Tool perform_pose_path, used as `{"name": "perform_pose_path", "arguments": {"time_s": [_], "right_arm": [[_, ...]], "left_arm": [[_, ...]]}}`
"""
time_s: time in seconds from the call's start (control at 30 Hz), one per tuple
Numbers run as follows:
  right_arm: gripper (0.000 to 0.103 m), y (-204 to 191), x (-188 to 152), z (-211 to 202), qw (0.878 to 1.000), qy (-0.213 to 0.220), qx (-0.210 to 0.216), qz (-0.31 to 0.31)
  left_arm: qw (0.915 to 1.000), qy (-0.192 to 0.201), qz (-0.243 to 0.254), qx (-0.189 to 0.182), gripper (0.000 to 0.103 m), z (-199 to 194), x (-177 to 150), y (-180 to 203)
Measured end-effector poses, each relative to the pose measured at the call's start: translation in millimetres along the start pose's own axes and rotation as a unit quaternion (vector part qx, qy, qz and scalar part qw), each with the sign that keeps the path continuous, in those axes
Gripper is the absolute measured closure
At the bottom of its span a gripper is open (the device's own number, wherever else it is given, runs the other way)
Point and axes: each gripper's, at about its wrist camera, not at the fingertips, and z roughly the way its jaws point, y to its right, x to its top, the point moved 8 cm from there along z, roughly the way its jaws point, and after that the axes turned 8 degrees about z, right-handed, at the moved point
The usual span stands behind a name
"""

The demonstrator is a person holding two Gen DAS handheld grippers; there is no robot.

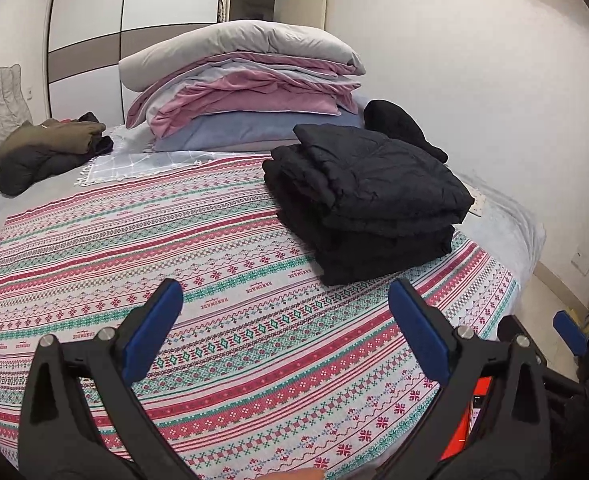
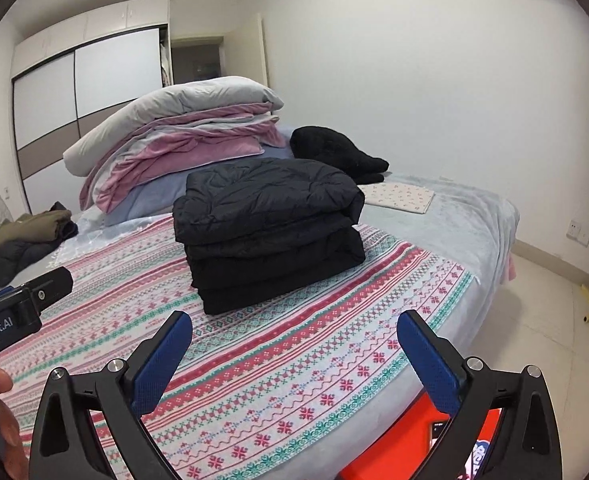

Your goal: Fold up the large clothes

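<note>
A folded black padded jacket (image 1: pixel 370 200) (image 2: pixel 270 228) lies in a thick stack on the patterned bedspread (image 1: pixel 194 280) (image 2: pixel 294 360), right of the bed's middle. My left gripper (image 1: pixel 284 292) stands open over the bedspread, short of the stack, with nothing between its blue pads. My right gripper (image 2: pixel 294 322) is open too, just in front of the stack and apart from it. The left gripper's body (image 2: pixel 22 304) shows at the left edge of the right wrist view, and a blue pad (image 1: pixel 570 332) of the right gripper at the right edge of the left wrist view.
Folded quilts (image 1: pixel 242 80) (image 2: pixel 174 136) are piled at the bed's far end. An olive and dark garment heap (image 1: pixel 46 148) (image 2: pixel 26 240) lies far left. A second black garment (image 1: pixel 398 124) (image 2: pixel 334 152) lies behind the stack. An orange box (image 2: pixel 406 440) sits low right; floor runs along the right.
</note>
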Motion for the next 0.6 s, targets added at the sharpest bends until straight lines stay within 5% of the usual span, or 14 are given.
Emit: {"name": "perform_pose_path", "arguments": {"time_s": [0.6], "right_arm": [[0.0,-3,-1,14,1.0,0.008,-0.005,-0.001]], "left_arm": [[0.9989,-0.045,0.007,-0.006,0.001,20,-14,4]]}}
